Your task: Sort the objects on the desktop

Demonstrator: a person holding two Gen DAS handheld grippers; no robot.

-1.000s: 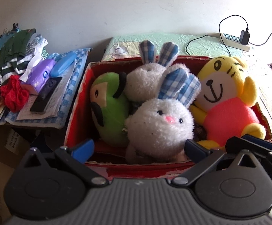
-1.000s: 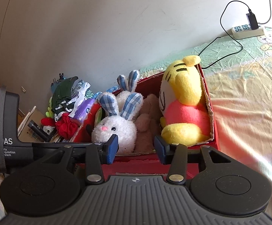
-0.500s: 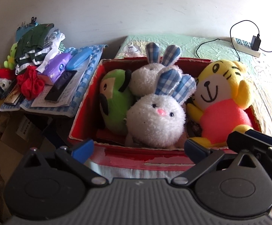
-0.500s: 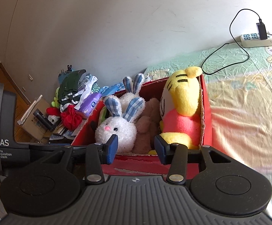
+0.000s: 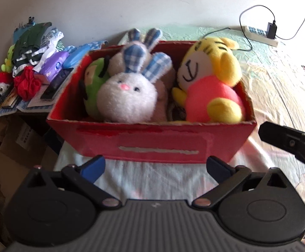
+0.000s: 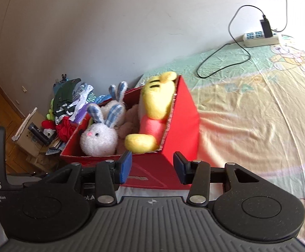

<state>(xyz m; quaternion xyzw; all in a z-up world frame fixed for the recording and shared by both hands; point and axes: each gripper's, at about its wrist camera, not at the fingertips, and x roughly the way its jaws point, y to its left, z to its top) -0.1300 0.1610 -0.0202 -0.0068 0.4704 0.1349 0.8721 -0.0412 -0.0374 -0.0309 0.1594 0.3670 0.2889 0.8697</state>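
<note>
A red cardboard box (image 5: 158, 142) (image 6: 182, 121) stands on the bed and holds plush toys. Inside sit a white rabbit with blue checked ears (image 5: 127, 98) (image 6: 98, 136), a second rabbit (image 5: 139, 48) behind it, a green plush (image 5: 91, 77) at the left and a yellow tiger in a pink shirt (image 5: 211, 79) (image 6: 154, 109) at the right. My left gripper (image 5: 155, 169) is open, empty, just in front of the box's front wall. My right gripper (image 6: 152, 168) is open and empty by the box's near right corner; its body (image 5: 289, 142) shows in the left wrist view.
A low table left of the box carries a cluttered pile: folded clothes (image 5: 34, 40), a purple pack (image 5: 53, 67), a red cloth (image 5: 26, 84), a remote (image 5: 56, 84). A power strip with charger and cable (image 5: 259, 33) (image 6: 261, 37) lies on the patterned bedsheet (image 6: 257, 109). Cardboard boxes (image 5: 9, 147) stand below.
Both grippers have drawn back from the box, so its front wall now shows in full. The toys have not moved and both grippers stay open.
</note>
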